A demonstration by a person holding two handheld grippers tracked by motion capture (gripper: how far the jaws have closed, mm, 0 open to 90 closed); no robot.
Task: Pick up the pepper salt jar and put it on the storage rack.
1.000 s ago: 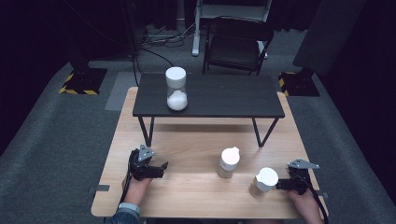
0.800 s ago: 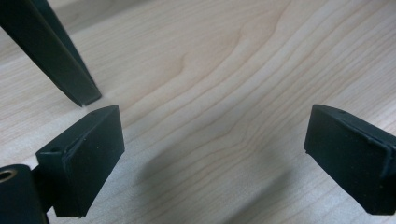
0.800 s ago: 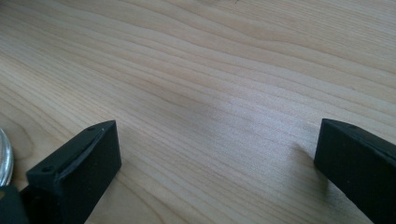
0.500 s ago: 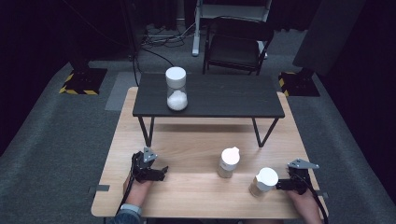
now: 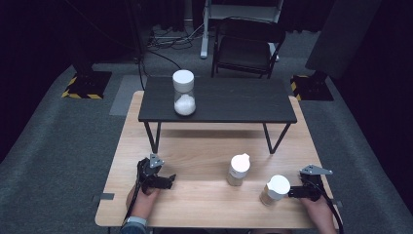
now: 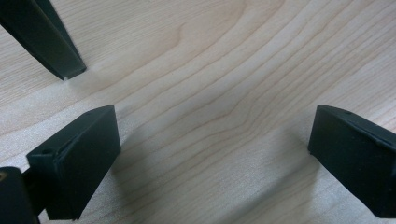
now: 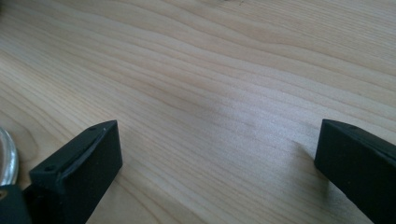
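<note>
My left gripper (image 5: 168, 180) rests low over the wooden table (image 5: 195, 156) at the near left, pointing right. In the left gripper view (image 6: 212, 126) its jaws stand wide apart with bare wood between them; they have just been opening. At the near right my right gripper (image 5: 292, 192) points left, close to a white-lidded jar (image 5: 276, 189). The right gripper view (image 7: 219, 133) shows its jaws wide open over bare wood, with a glass rim (image 7: 7, 161) at the far left edge. A second white-lidded jar (image 5: 238, 169) stands near the table's middle.
A low black bench (image 5: 219, 100) stands across the far half of the table, and one of its legs (image 6: 46, 39) shows near my left gripper. On the bench stands a tall jar of white powder (image 5: 184, 92). A black chair (image 5: 246, 48) is behind the table.
The left gripper has shifted a little at the near left. The right gripper and the jars are where they were.
</note>
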